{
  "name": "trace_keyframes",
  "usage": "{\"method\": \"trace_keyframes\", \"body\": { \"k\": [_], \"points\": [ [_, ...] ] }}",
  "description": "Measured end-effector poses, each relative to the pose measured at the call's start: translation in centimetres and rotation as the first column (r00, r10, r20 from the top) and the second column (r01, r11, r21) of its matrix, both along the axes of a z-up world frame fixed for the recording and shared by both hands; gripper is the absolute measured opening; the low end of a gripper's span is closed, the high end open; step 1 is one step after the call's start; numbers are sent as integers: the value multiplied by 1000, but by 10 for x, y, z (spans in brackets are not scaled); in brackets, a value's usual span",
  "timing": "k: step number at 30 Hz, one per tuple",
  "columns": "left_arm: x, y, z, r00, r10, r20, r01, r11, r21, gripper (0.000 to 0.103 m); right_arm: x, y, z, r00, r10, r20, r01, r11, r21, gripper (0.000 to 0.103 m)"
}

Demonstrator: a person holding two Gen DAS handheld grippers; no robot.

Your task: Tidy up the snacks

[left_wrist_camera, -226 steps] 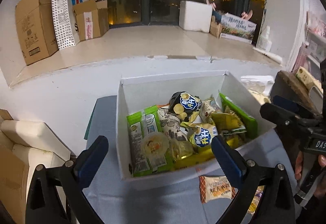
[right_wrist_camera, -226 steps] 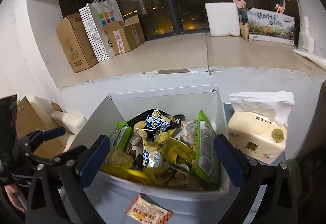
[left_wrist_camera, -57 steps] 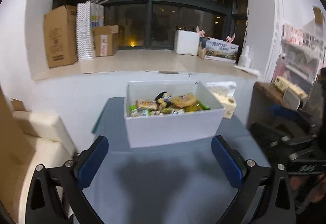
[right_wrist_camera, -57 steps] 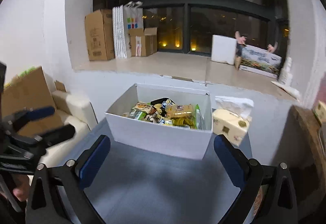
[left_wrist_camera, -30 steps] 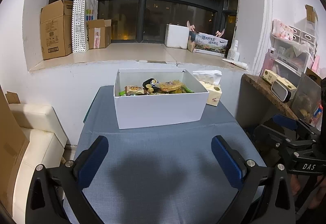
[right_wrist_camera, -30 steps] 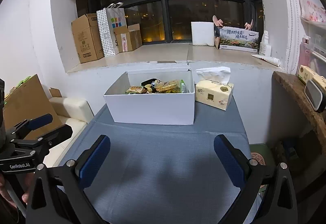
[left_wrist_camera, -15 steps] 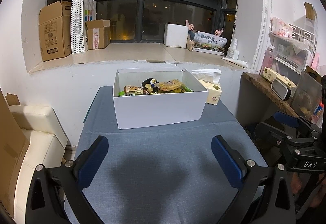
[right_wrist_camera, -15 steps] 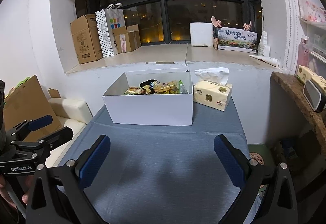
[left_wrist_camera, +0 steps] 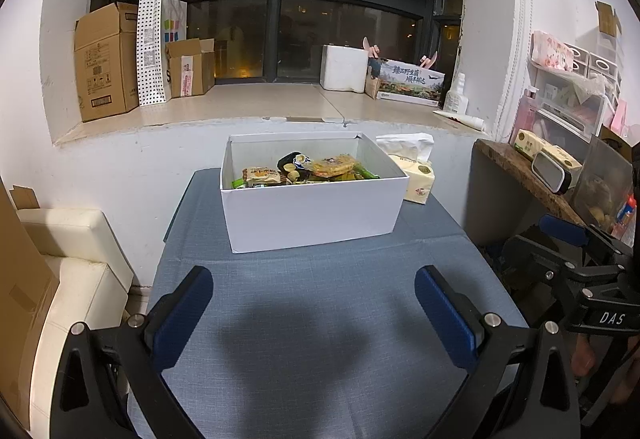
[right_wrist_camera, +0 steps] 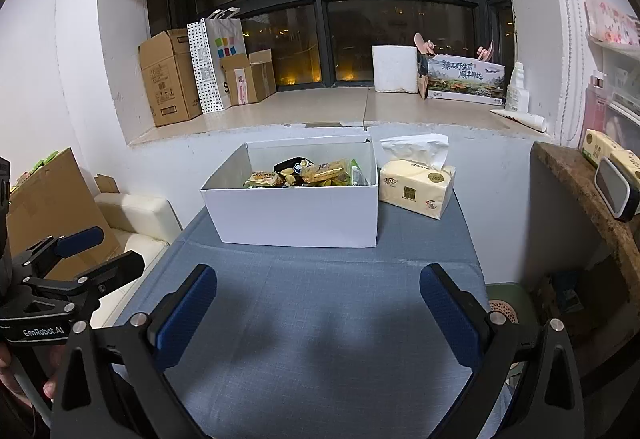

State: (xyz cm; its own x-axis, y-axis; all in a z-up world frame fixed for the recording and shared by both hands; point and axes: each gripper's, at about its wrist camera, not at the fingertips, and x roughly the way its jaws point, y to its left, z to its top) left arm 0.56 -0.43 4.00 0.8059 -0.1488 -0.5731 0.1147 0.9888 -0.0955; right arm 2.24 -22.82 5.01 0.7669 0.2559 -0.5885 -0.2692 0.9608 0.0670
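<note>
A white box (left_wrist_camera: 312, 213) (right_wrist_camera: 296, 215) full of snack packets (left_wrist_camera: 304, 171) (right_wrist_camera: 316, 173) stands at the far end of a blue-clothed table (left_wrist_camera: 320, 339) (right_wrist_camera: 320, 339). My left gripper (left_wrist_camera: 316, 303) hovers open over the near part of the cloth, well short of the box, with nothing between its blue pads. My right gripper (right_wrist_camera: 320, 305) is likewise open and holds nothing, equally far back. The right gripper (left_wrist_camera: 568, 251) also shows at the right edge of the left wrist view. At the left edge of the right wrist view the left gripper (right_wrist_camera: 80, 251) appears.
A tissue pack (right_wrist_camera: 416, 187) (left_wrist_camera: 414, 179) lies right of the box. A white sofa (left_wrist_camera: 68, 259) and cardboard stand left of the table. A wooden shelf (right_wrist_camera: 584, 191) with a small device is at the right. Cartons and a paper bag (right_wrist_camera: 216, 63) line the windowsill.
Both grippers have pulled back from right over the box to the near end of the table. In the last half second the views barely shift. A packet that lay in front of the box is gone.
</note>
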Motion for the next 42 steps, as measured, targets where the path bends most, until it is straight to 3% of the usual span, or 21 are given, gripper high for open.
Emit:
{"method": "trace_keyframes", "body": {
  "k": [42],
  "points": [
    [-3, 1, 2, 1000, -3, 6, 3, 1000, 10, 103, -2, 1, 0, 1000, -8, 1, 8, 1000, -1, 103]
  ]
}}
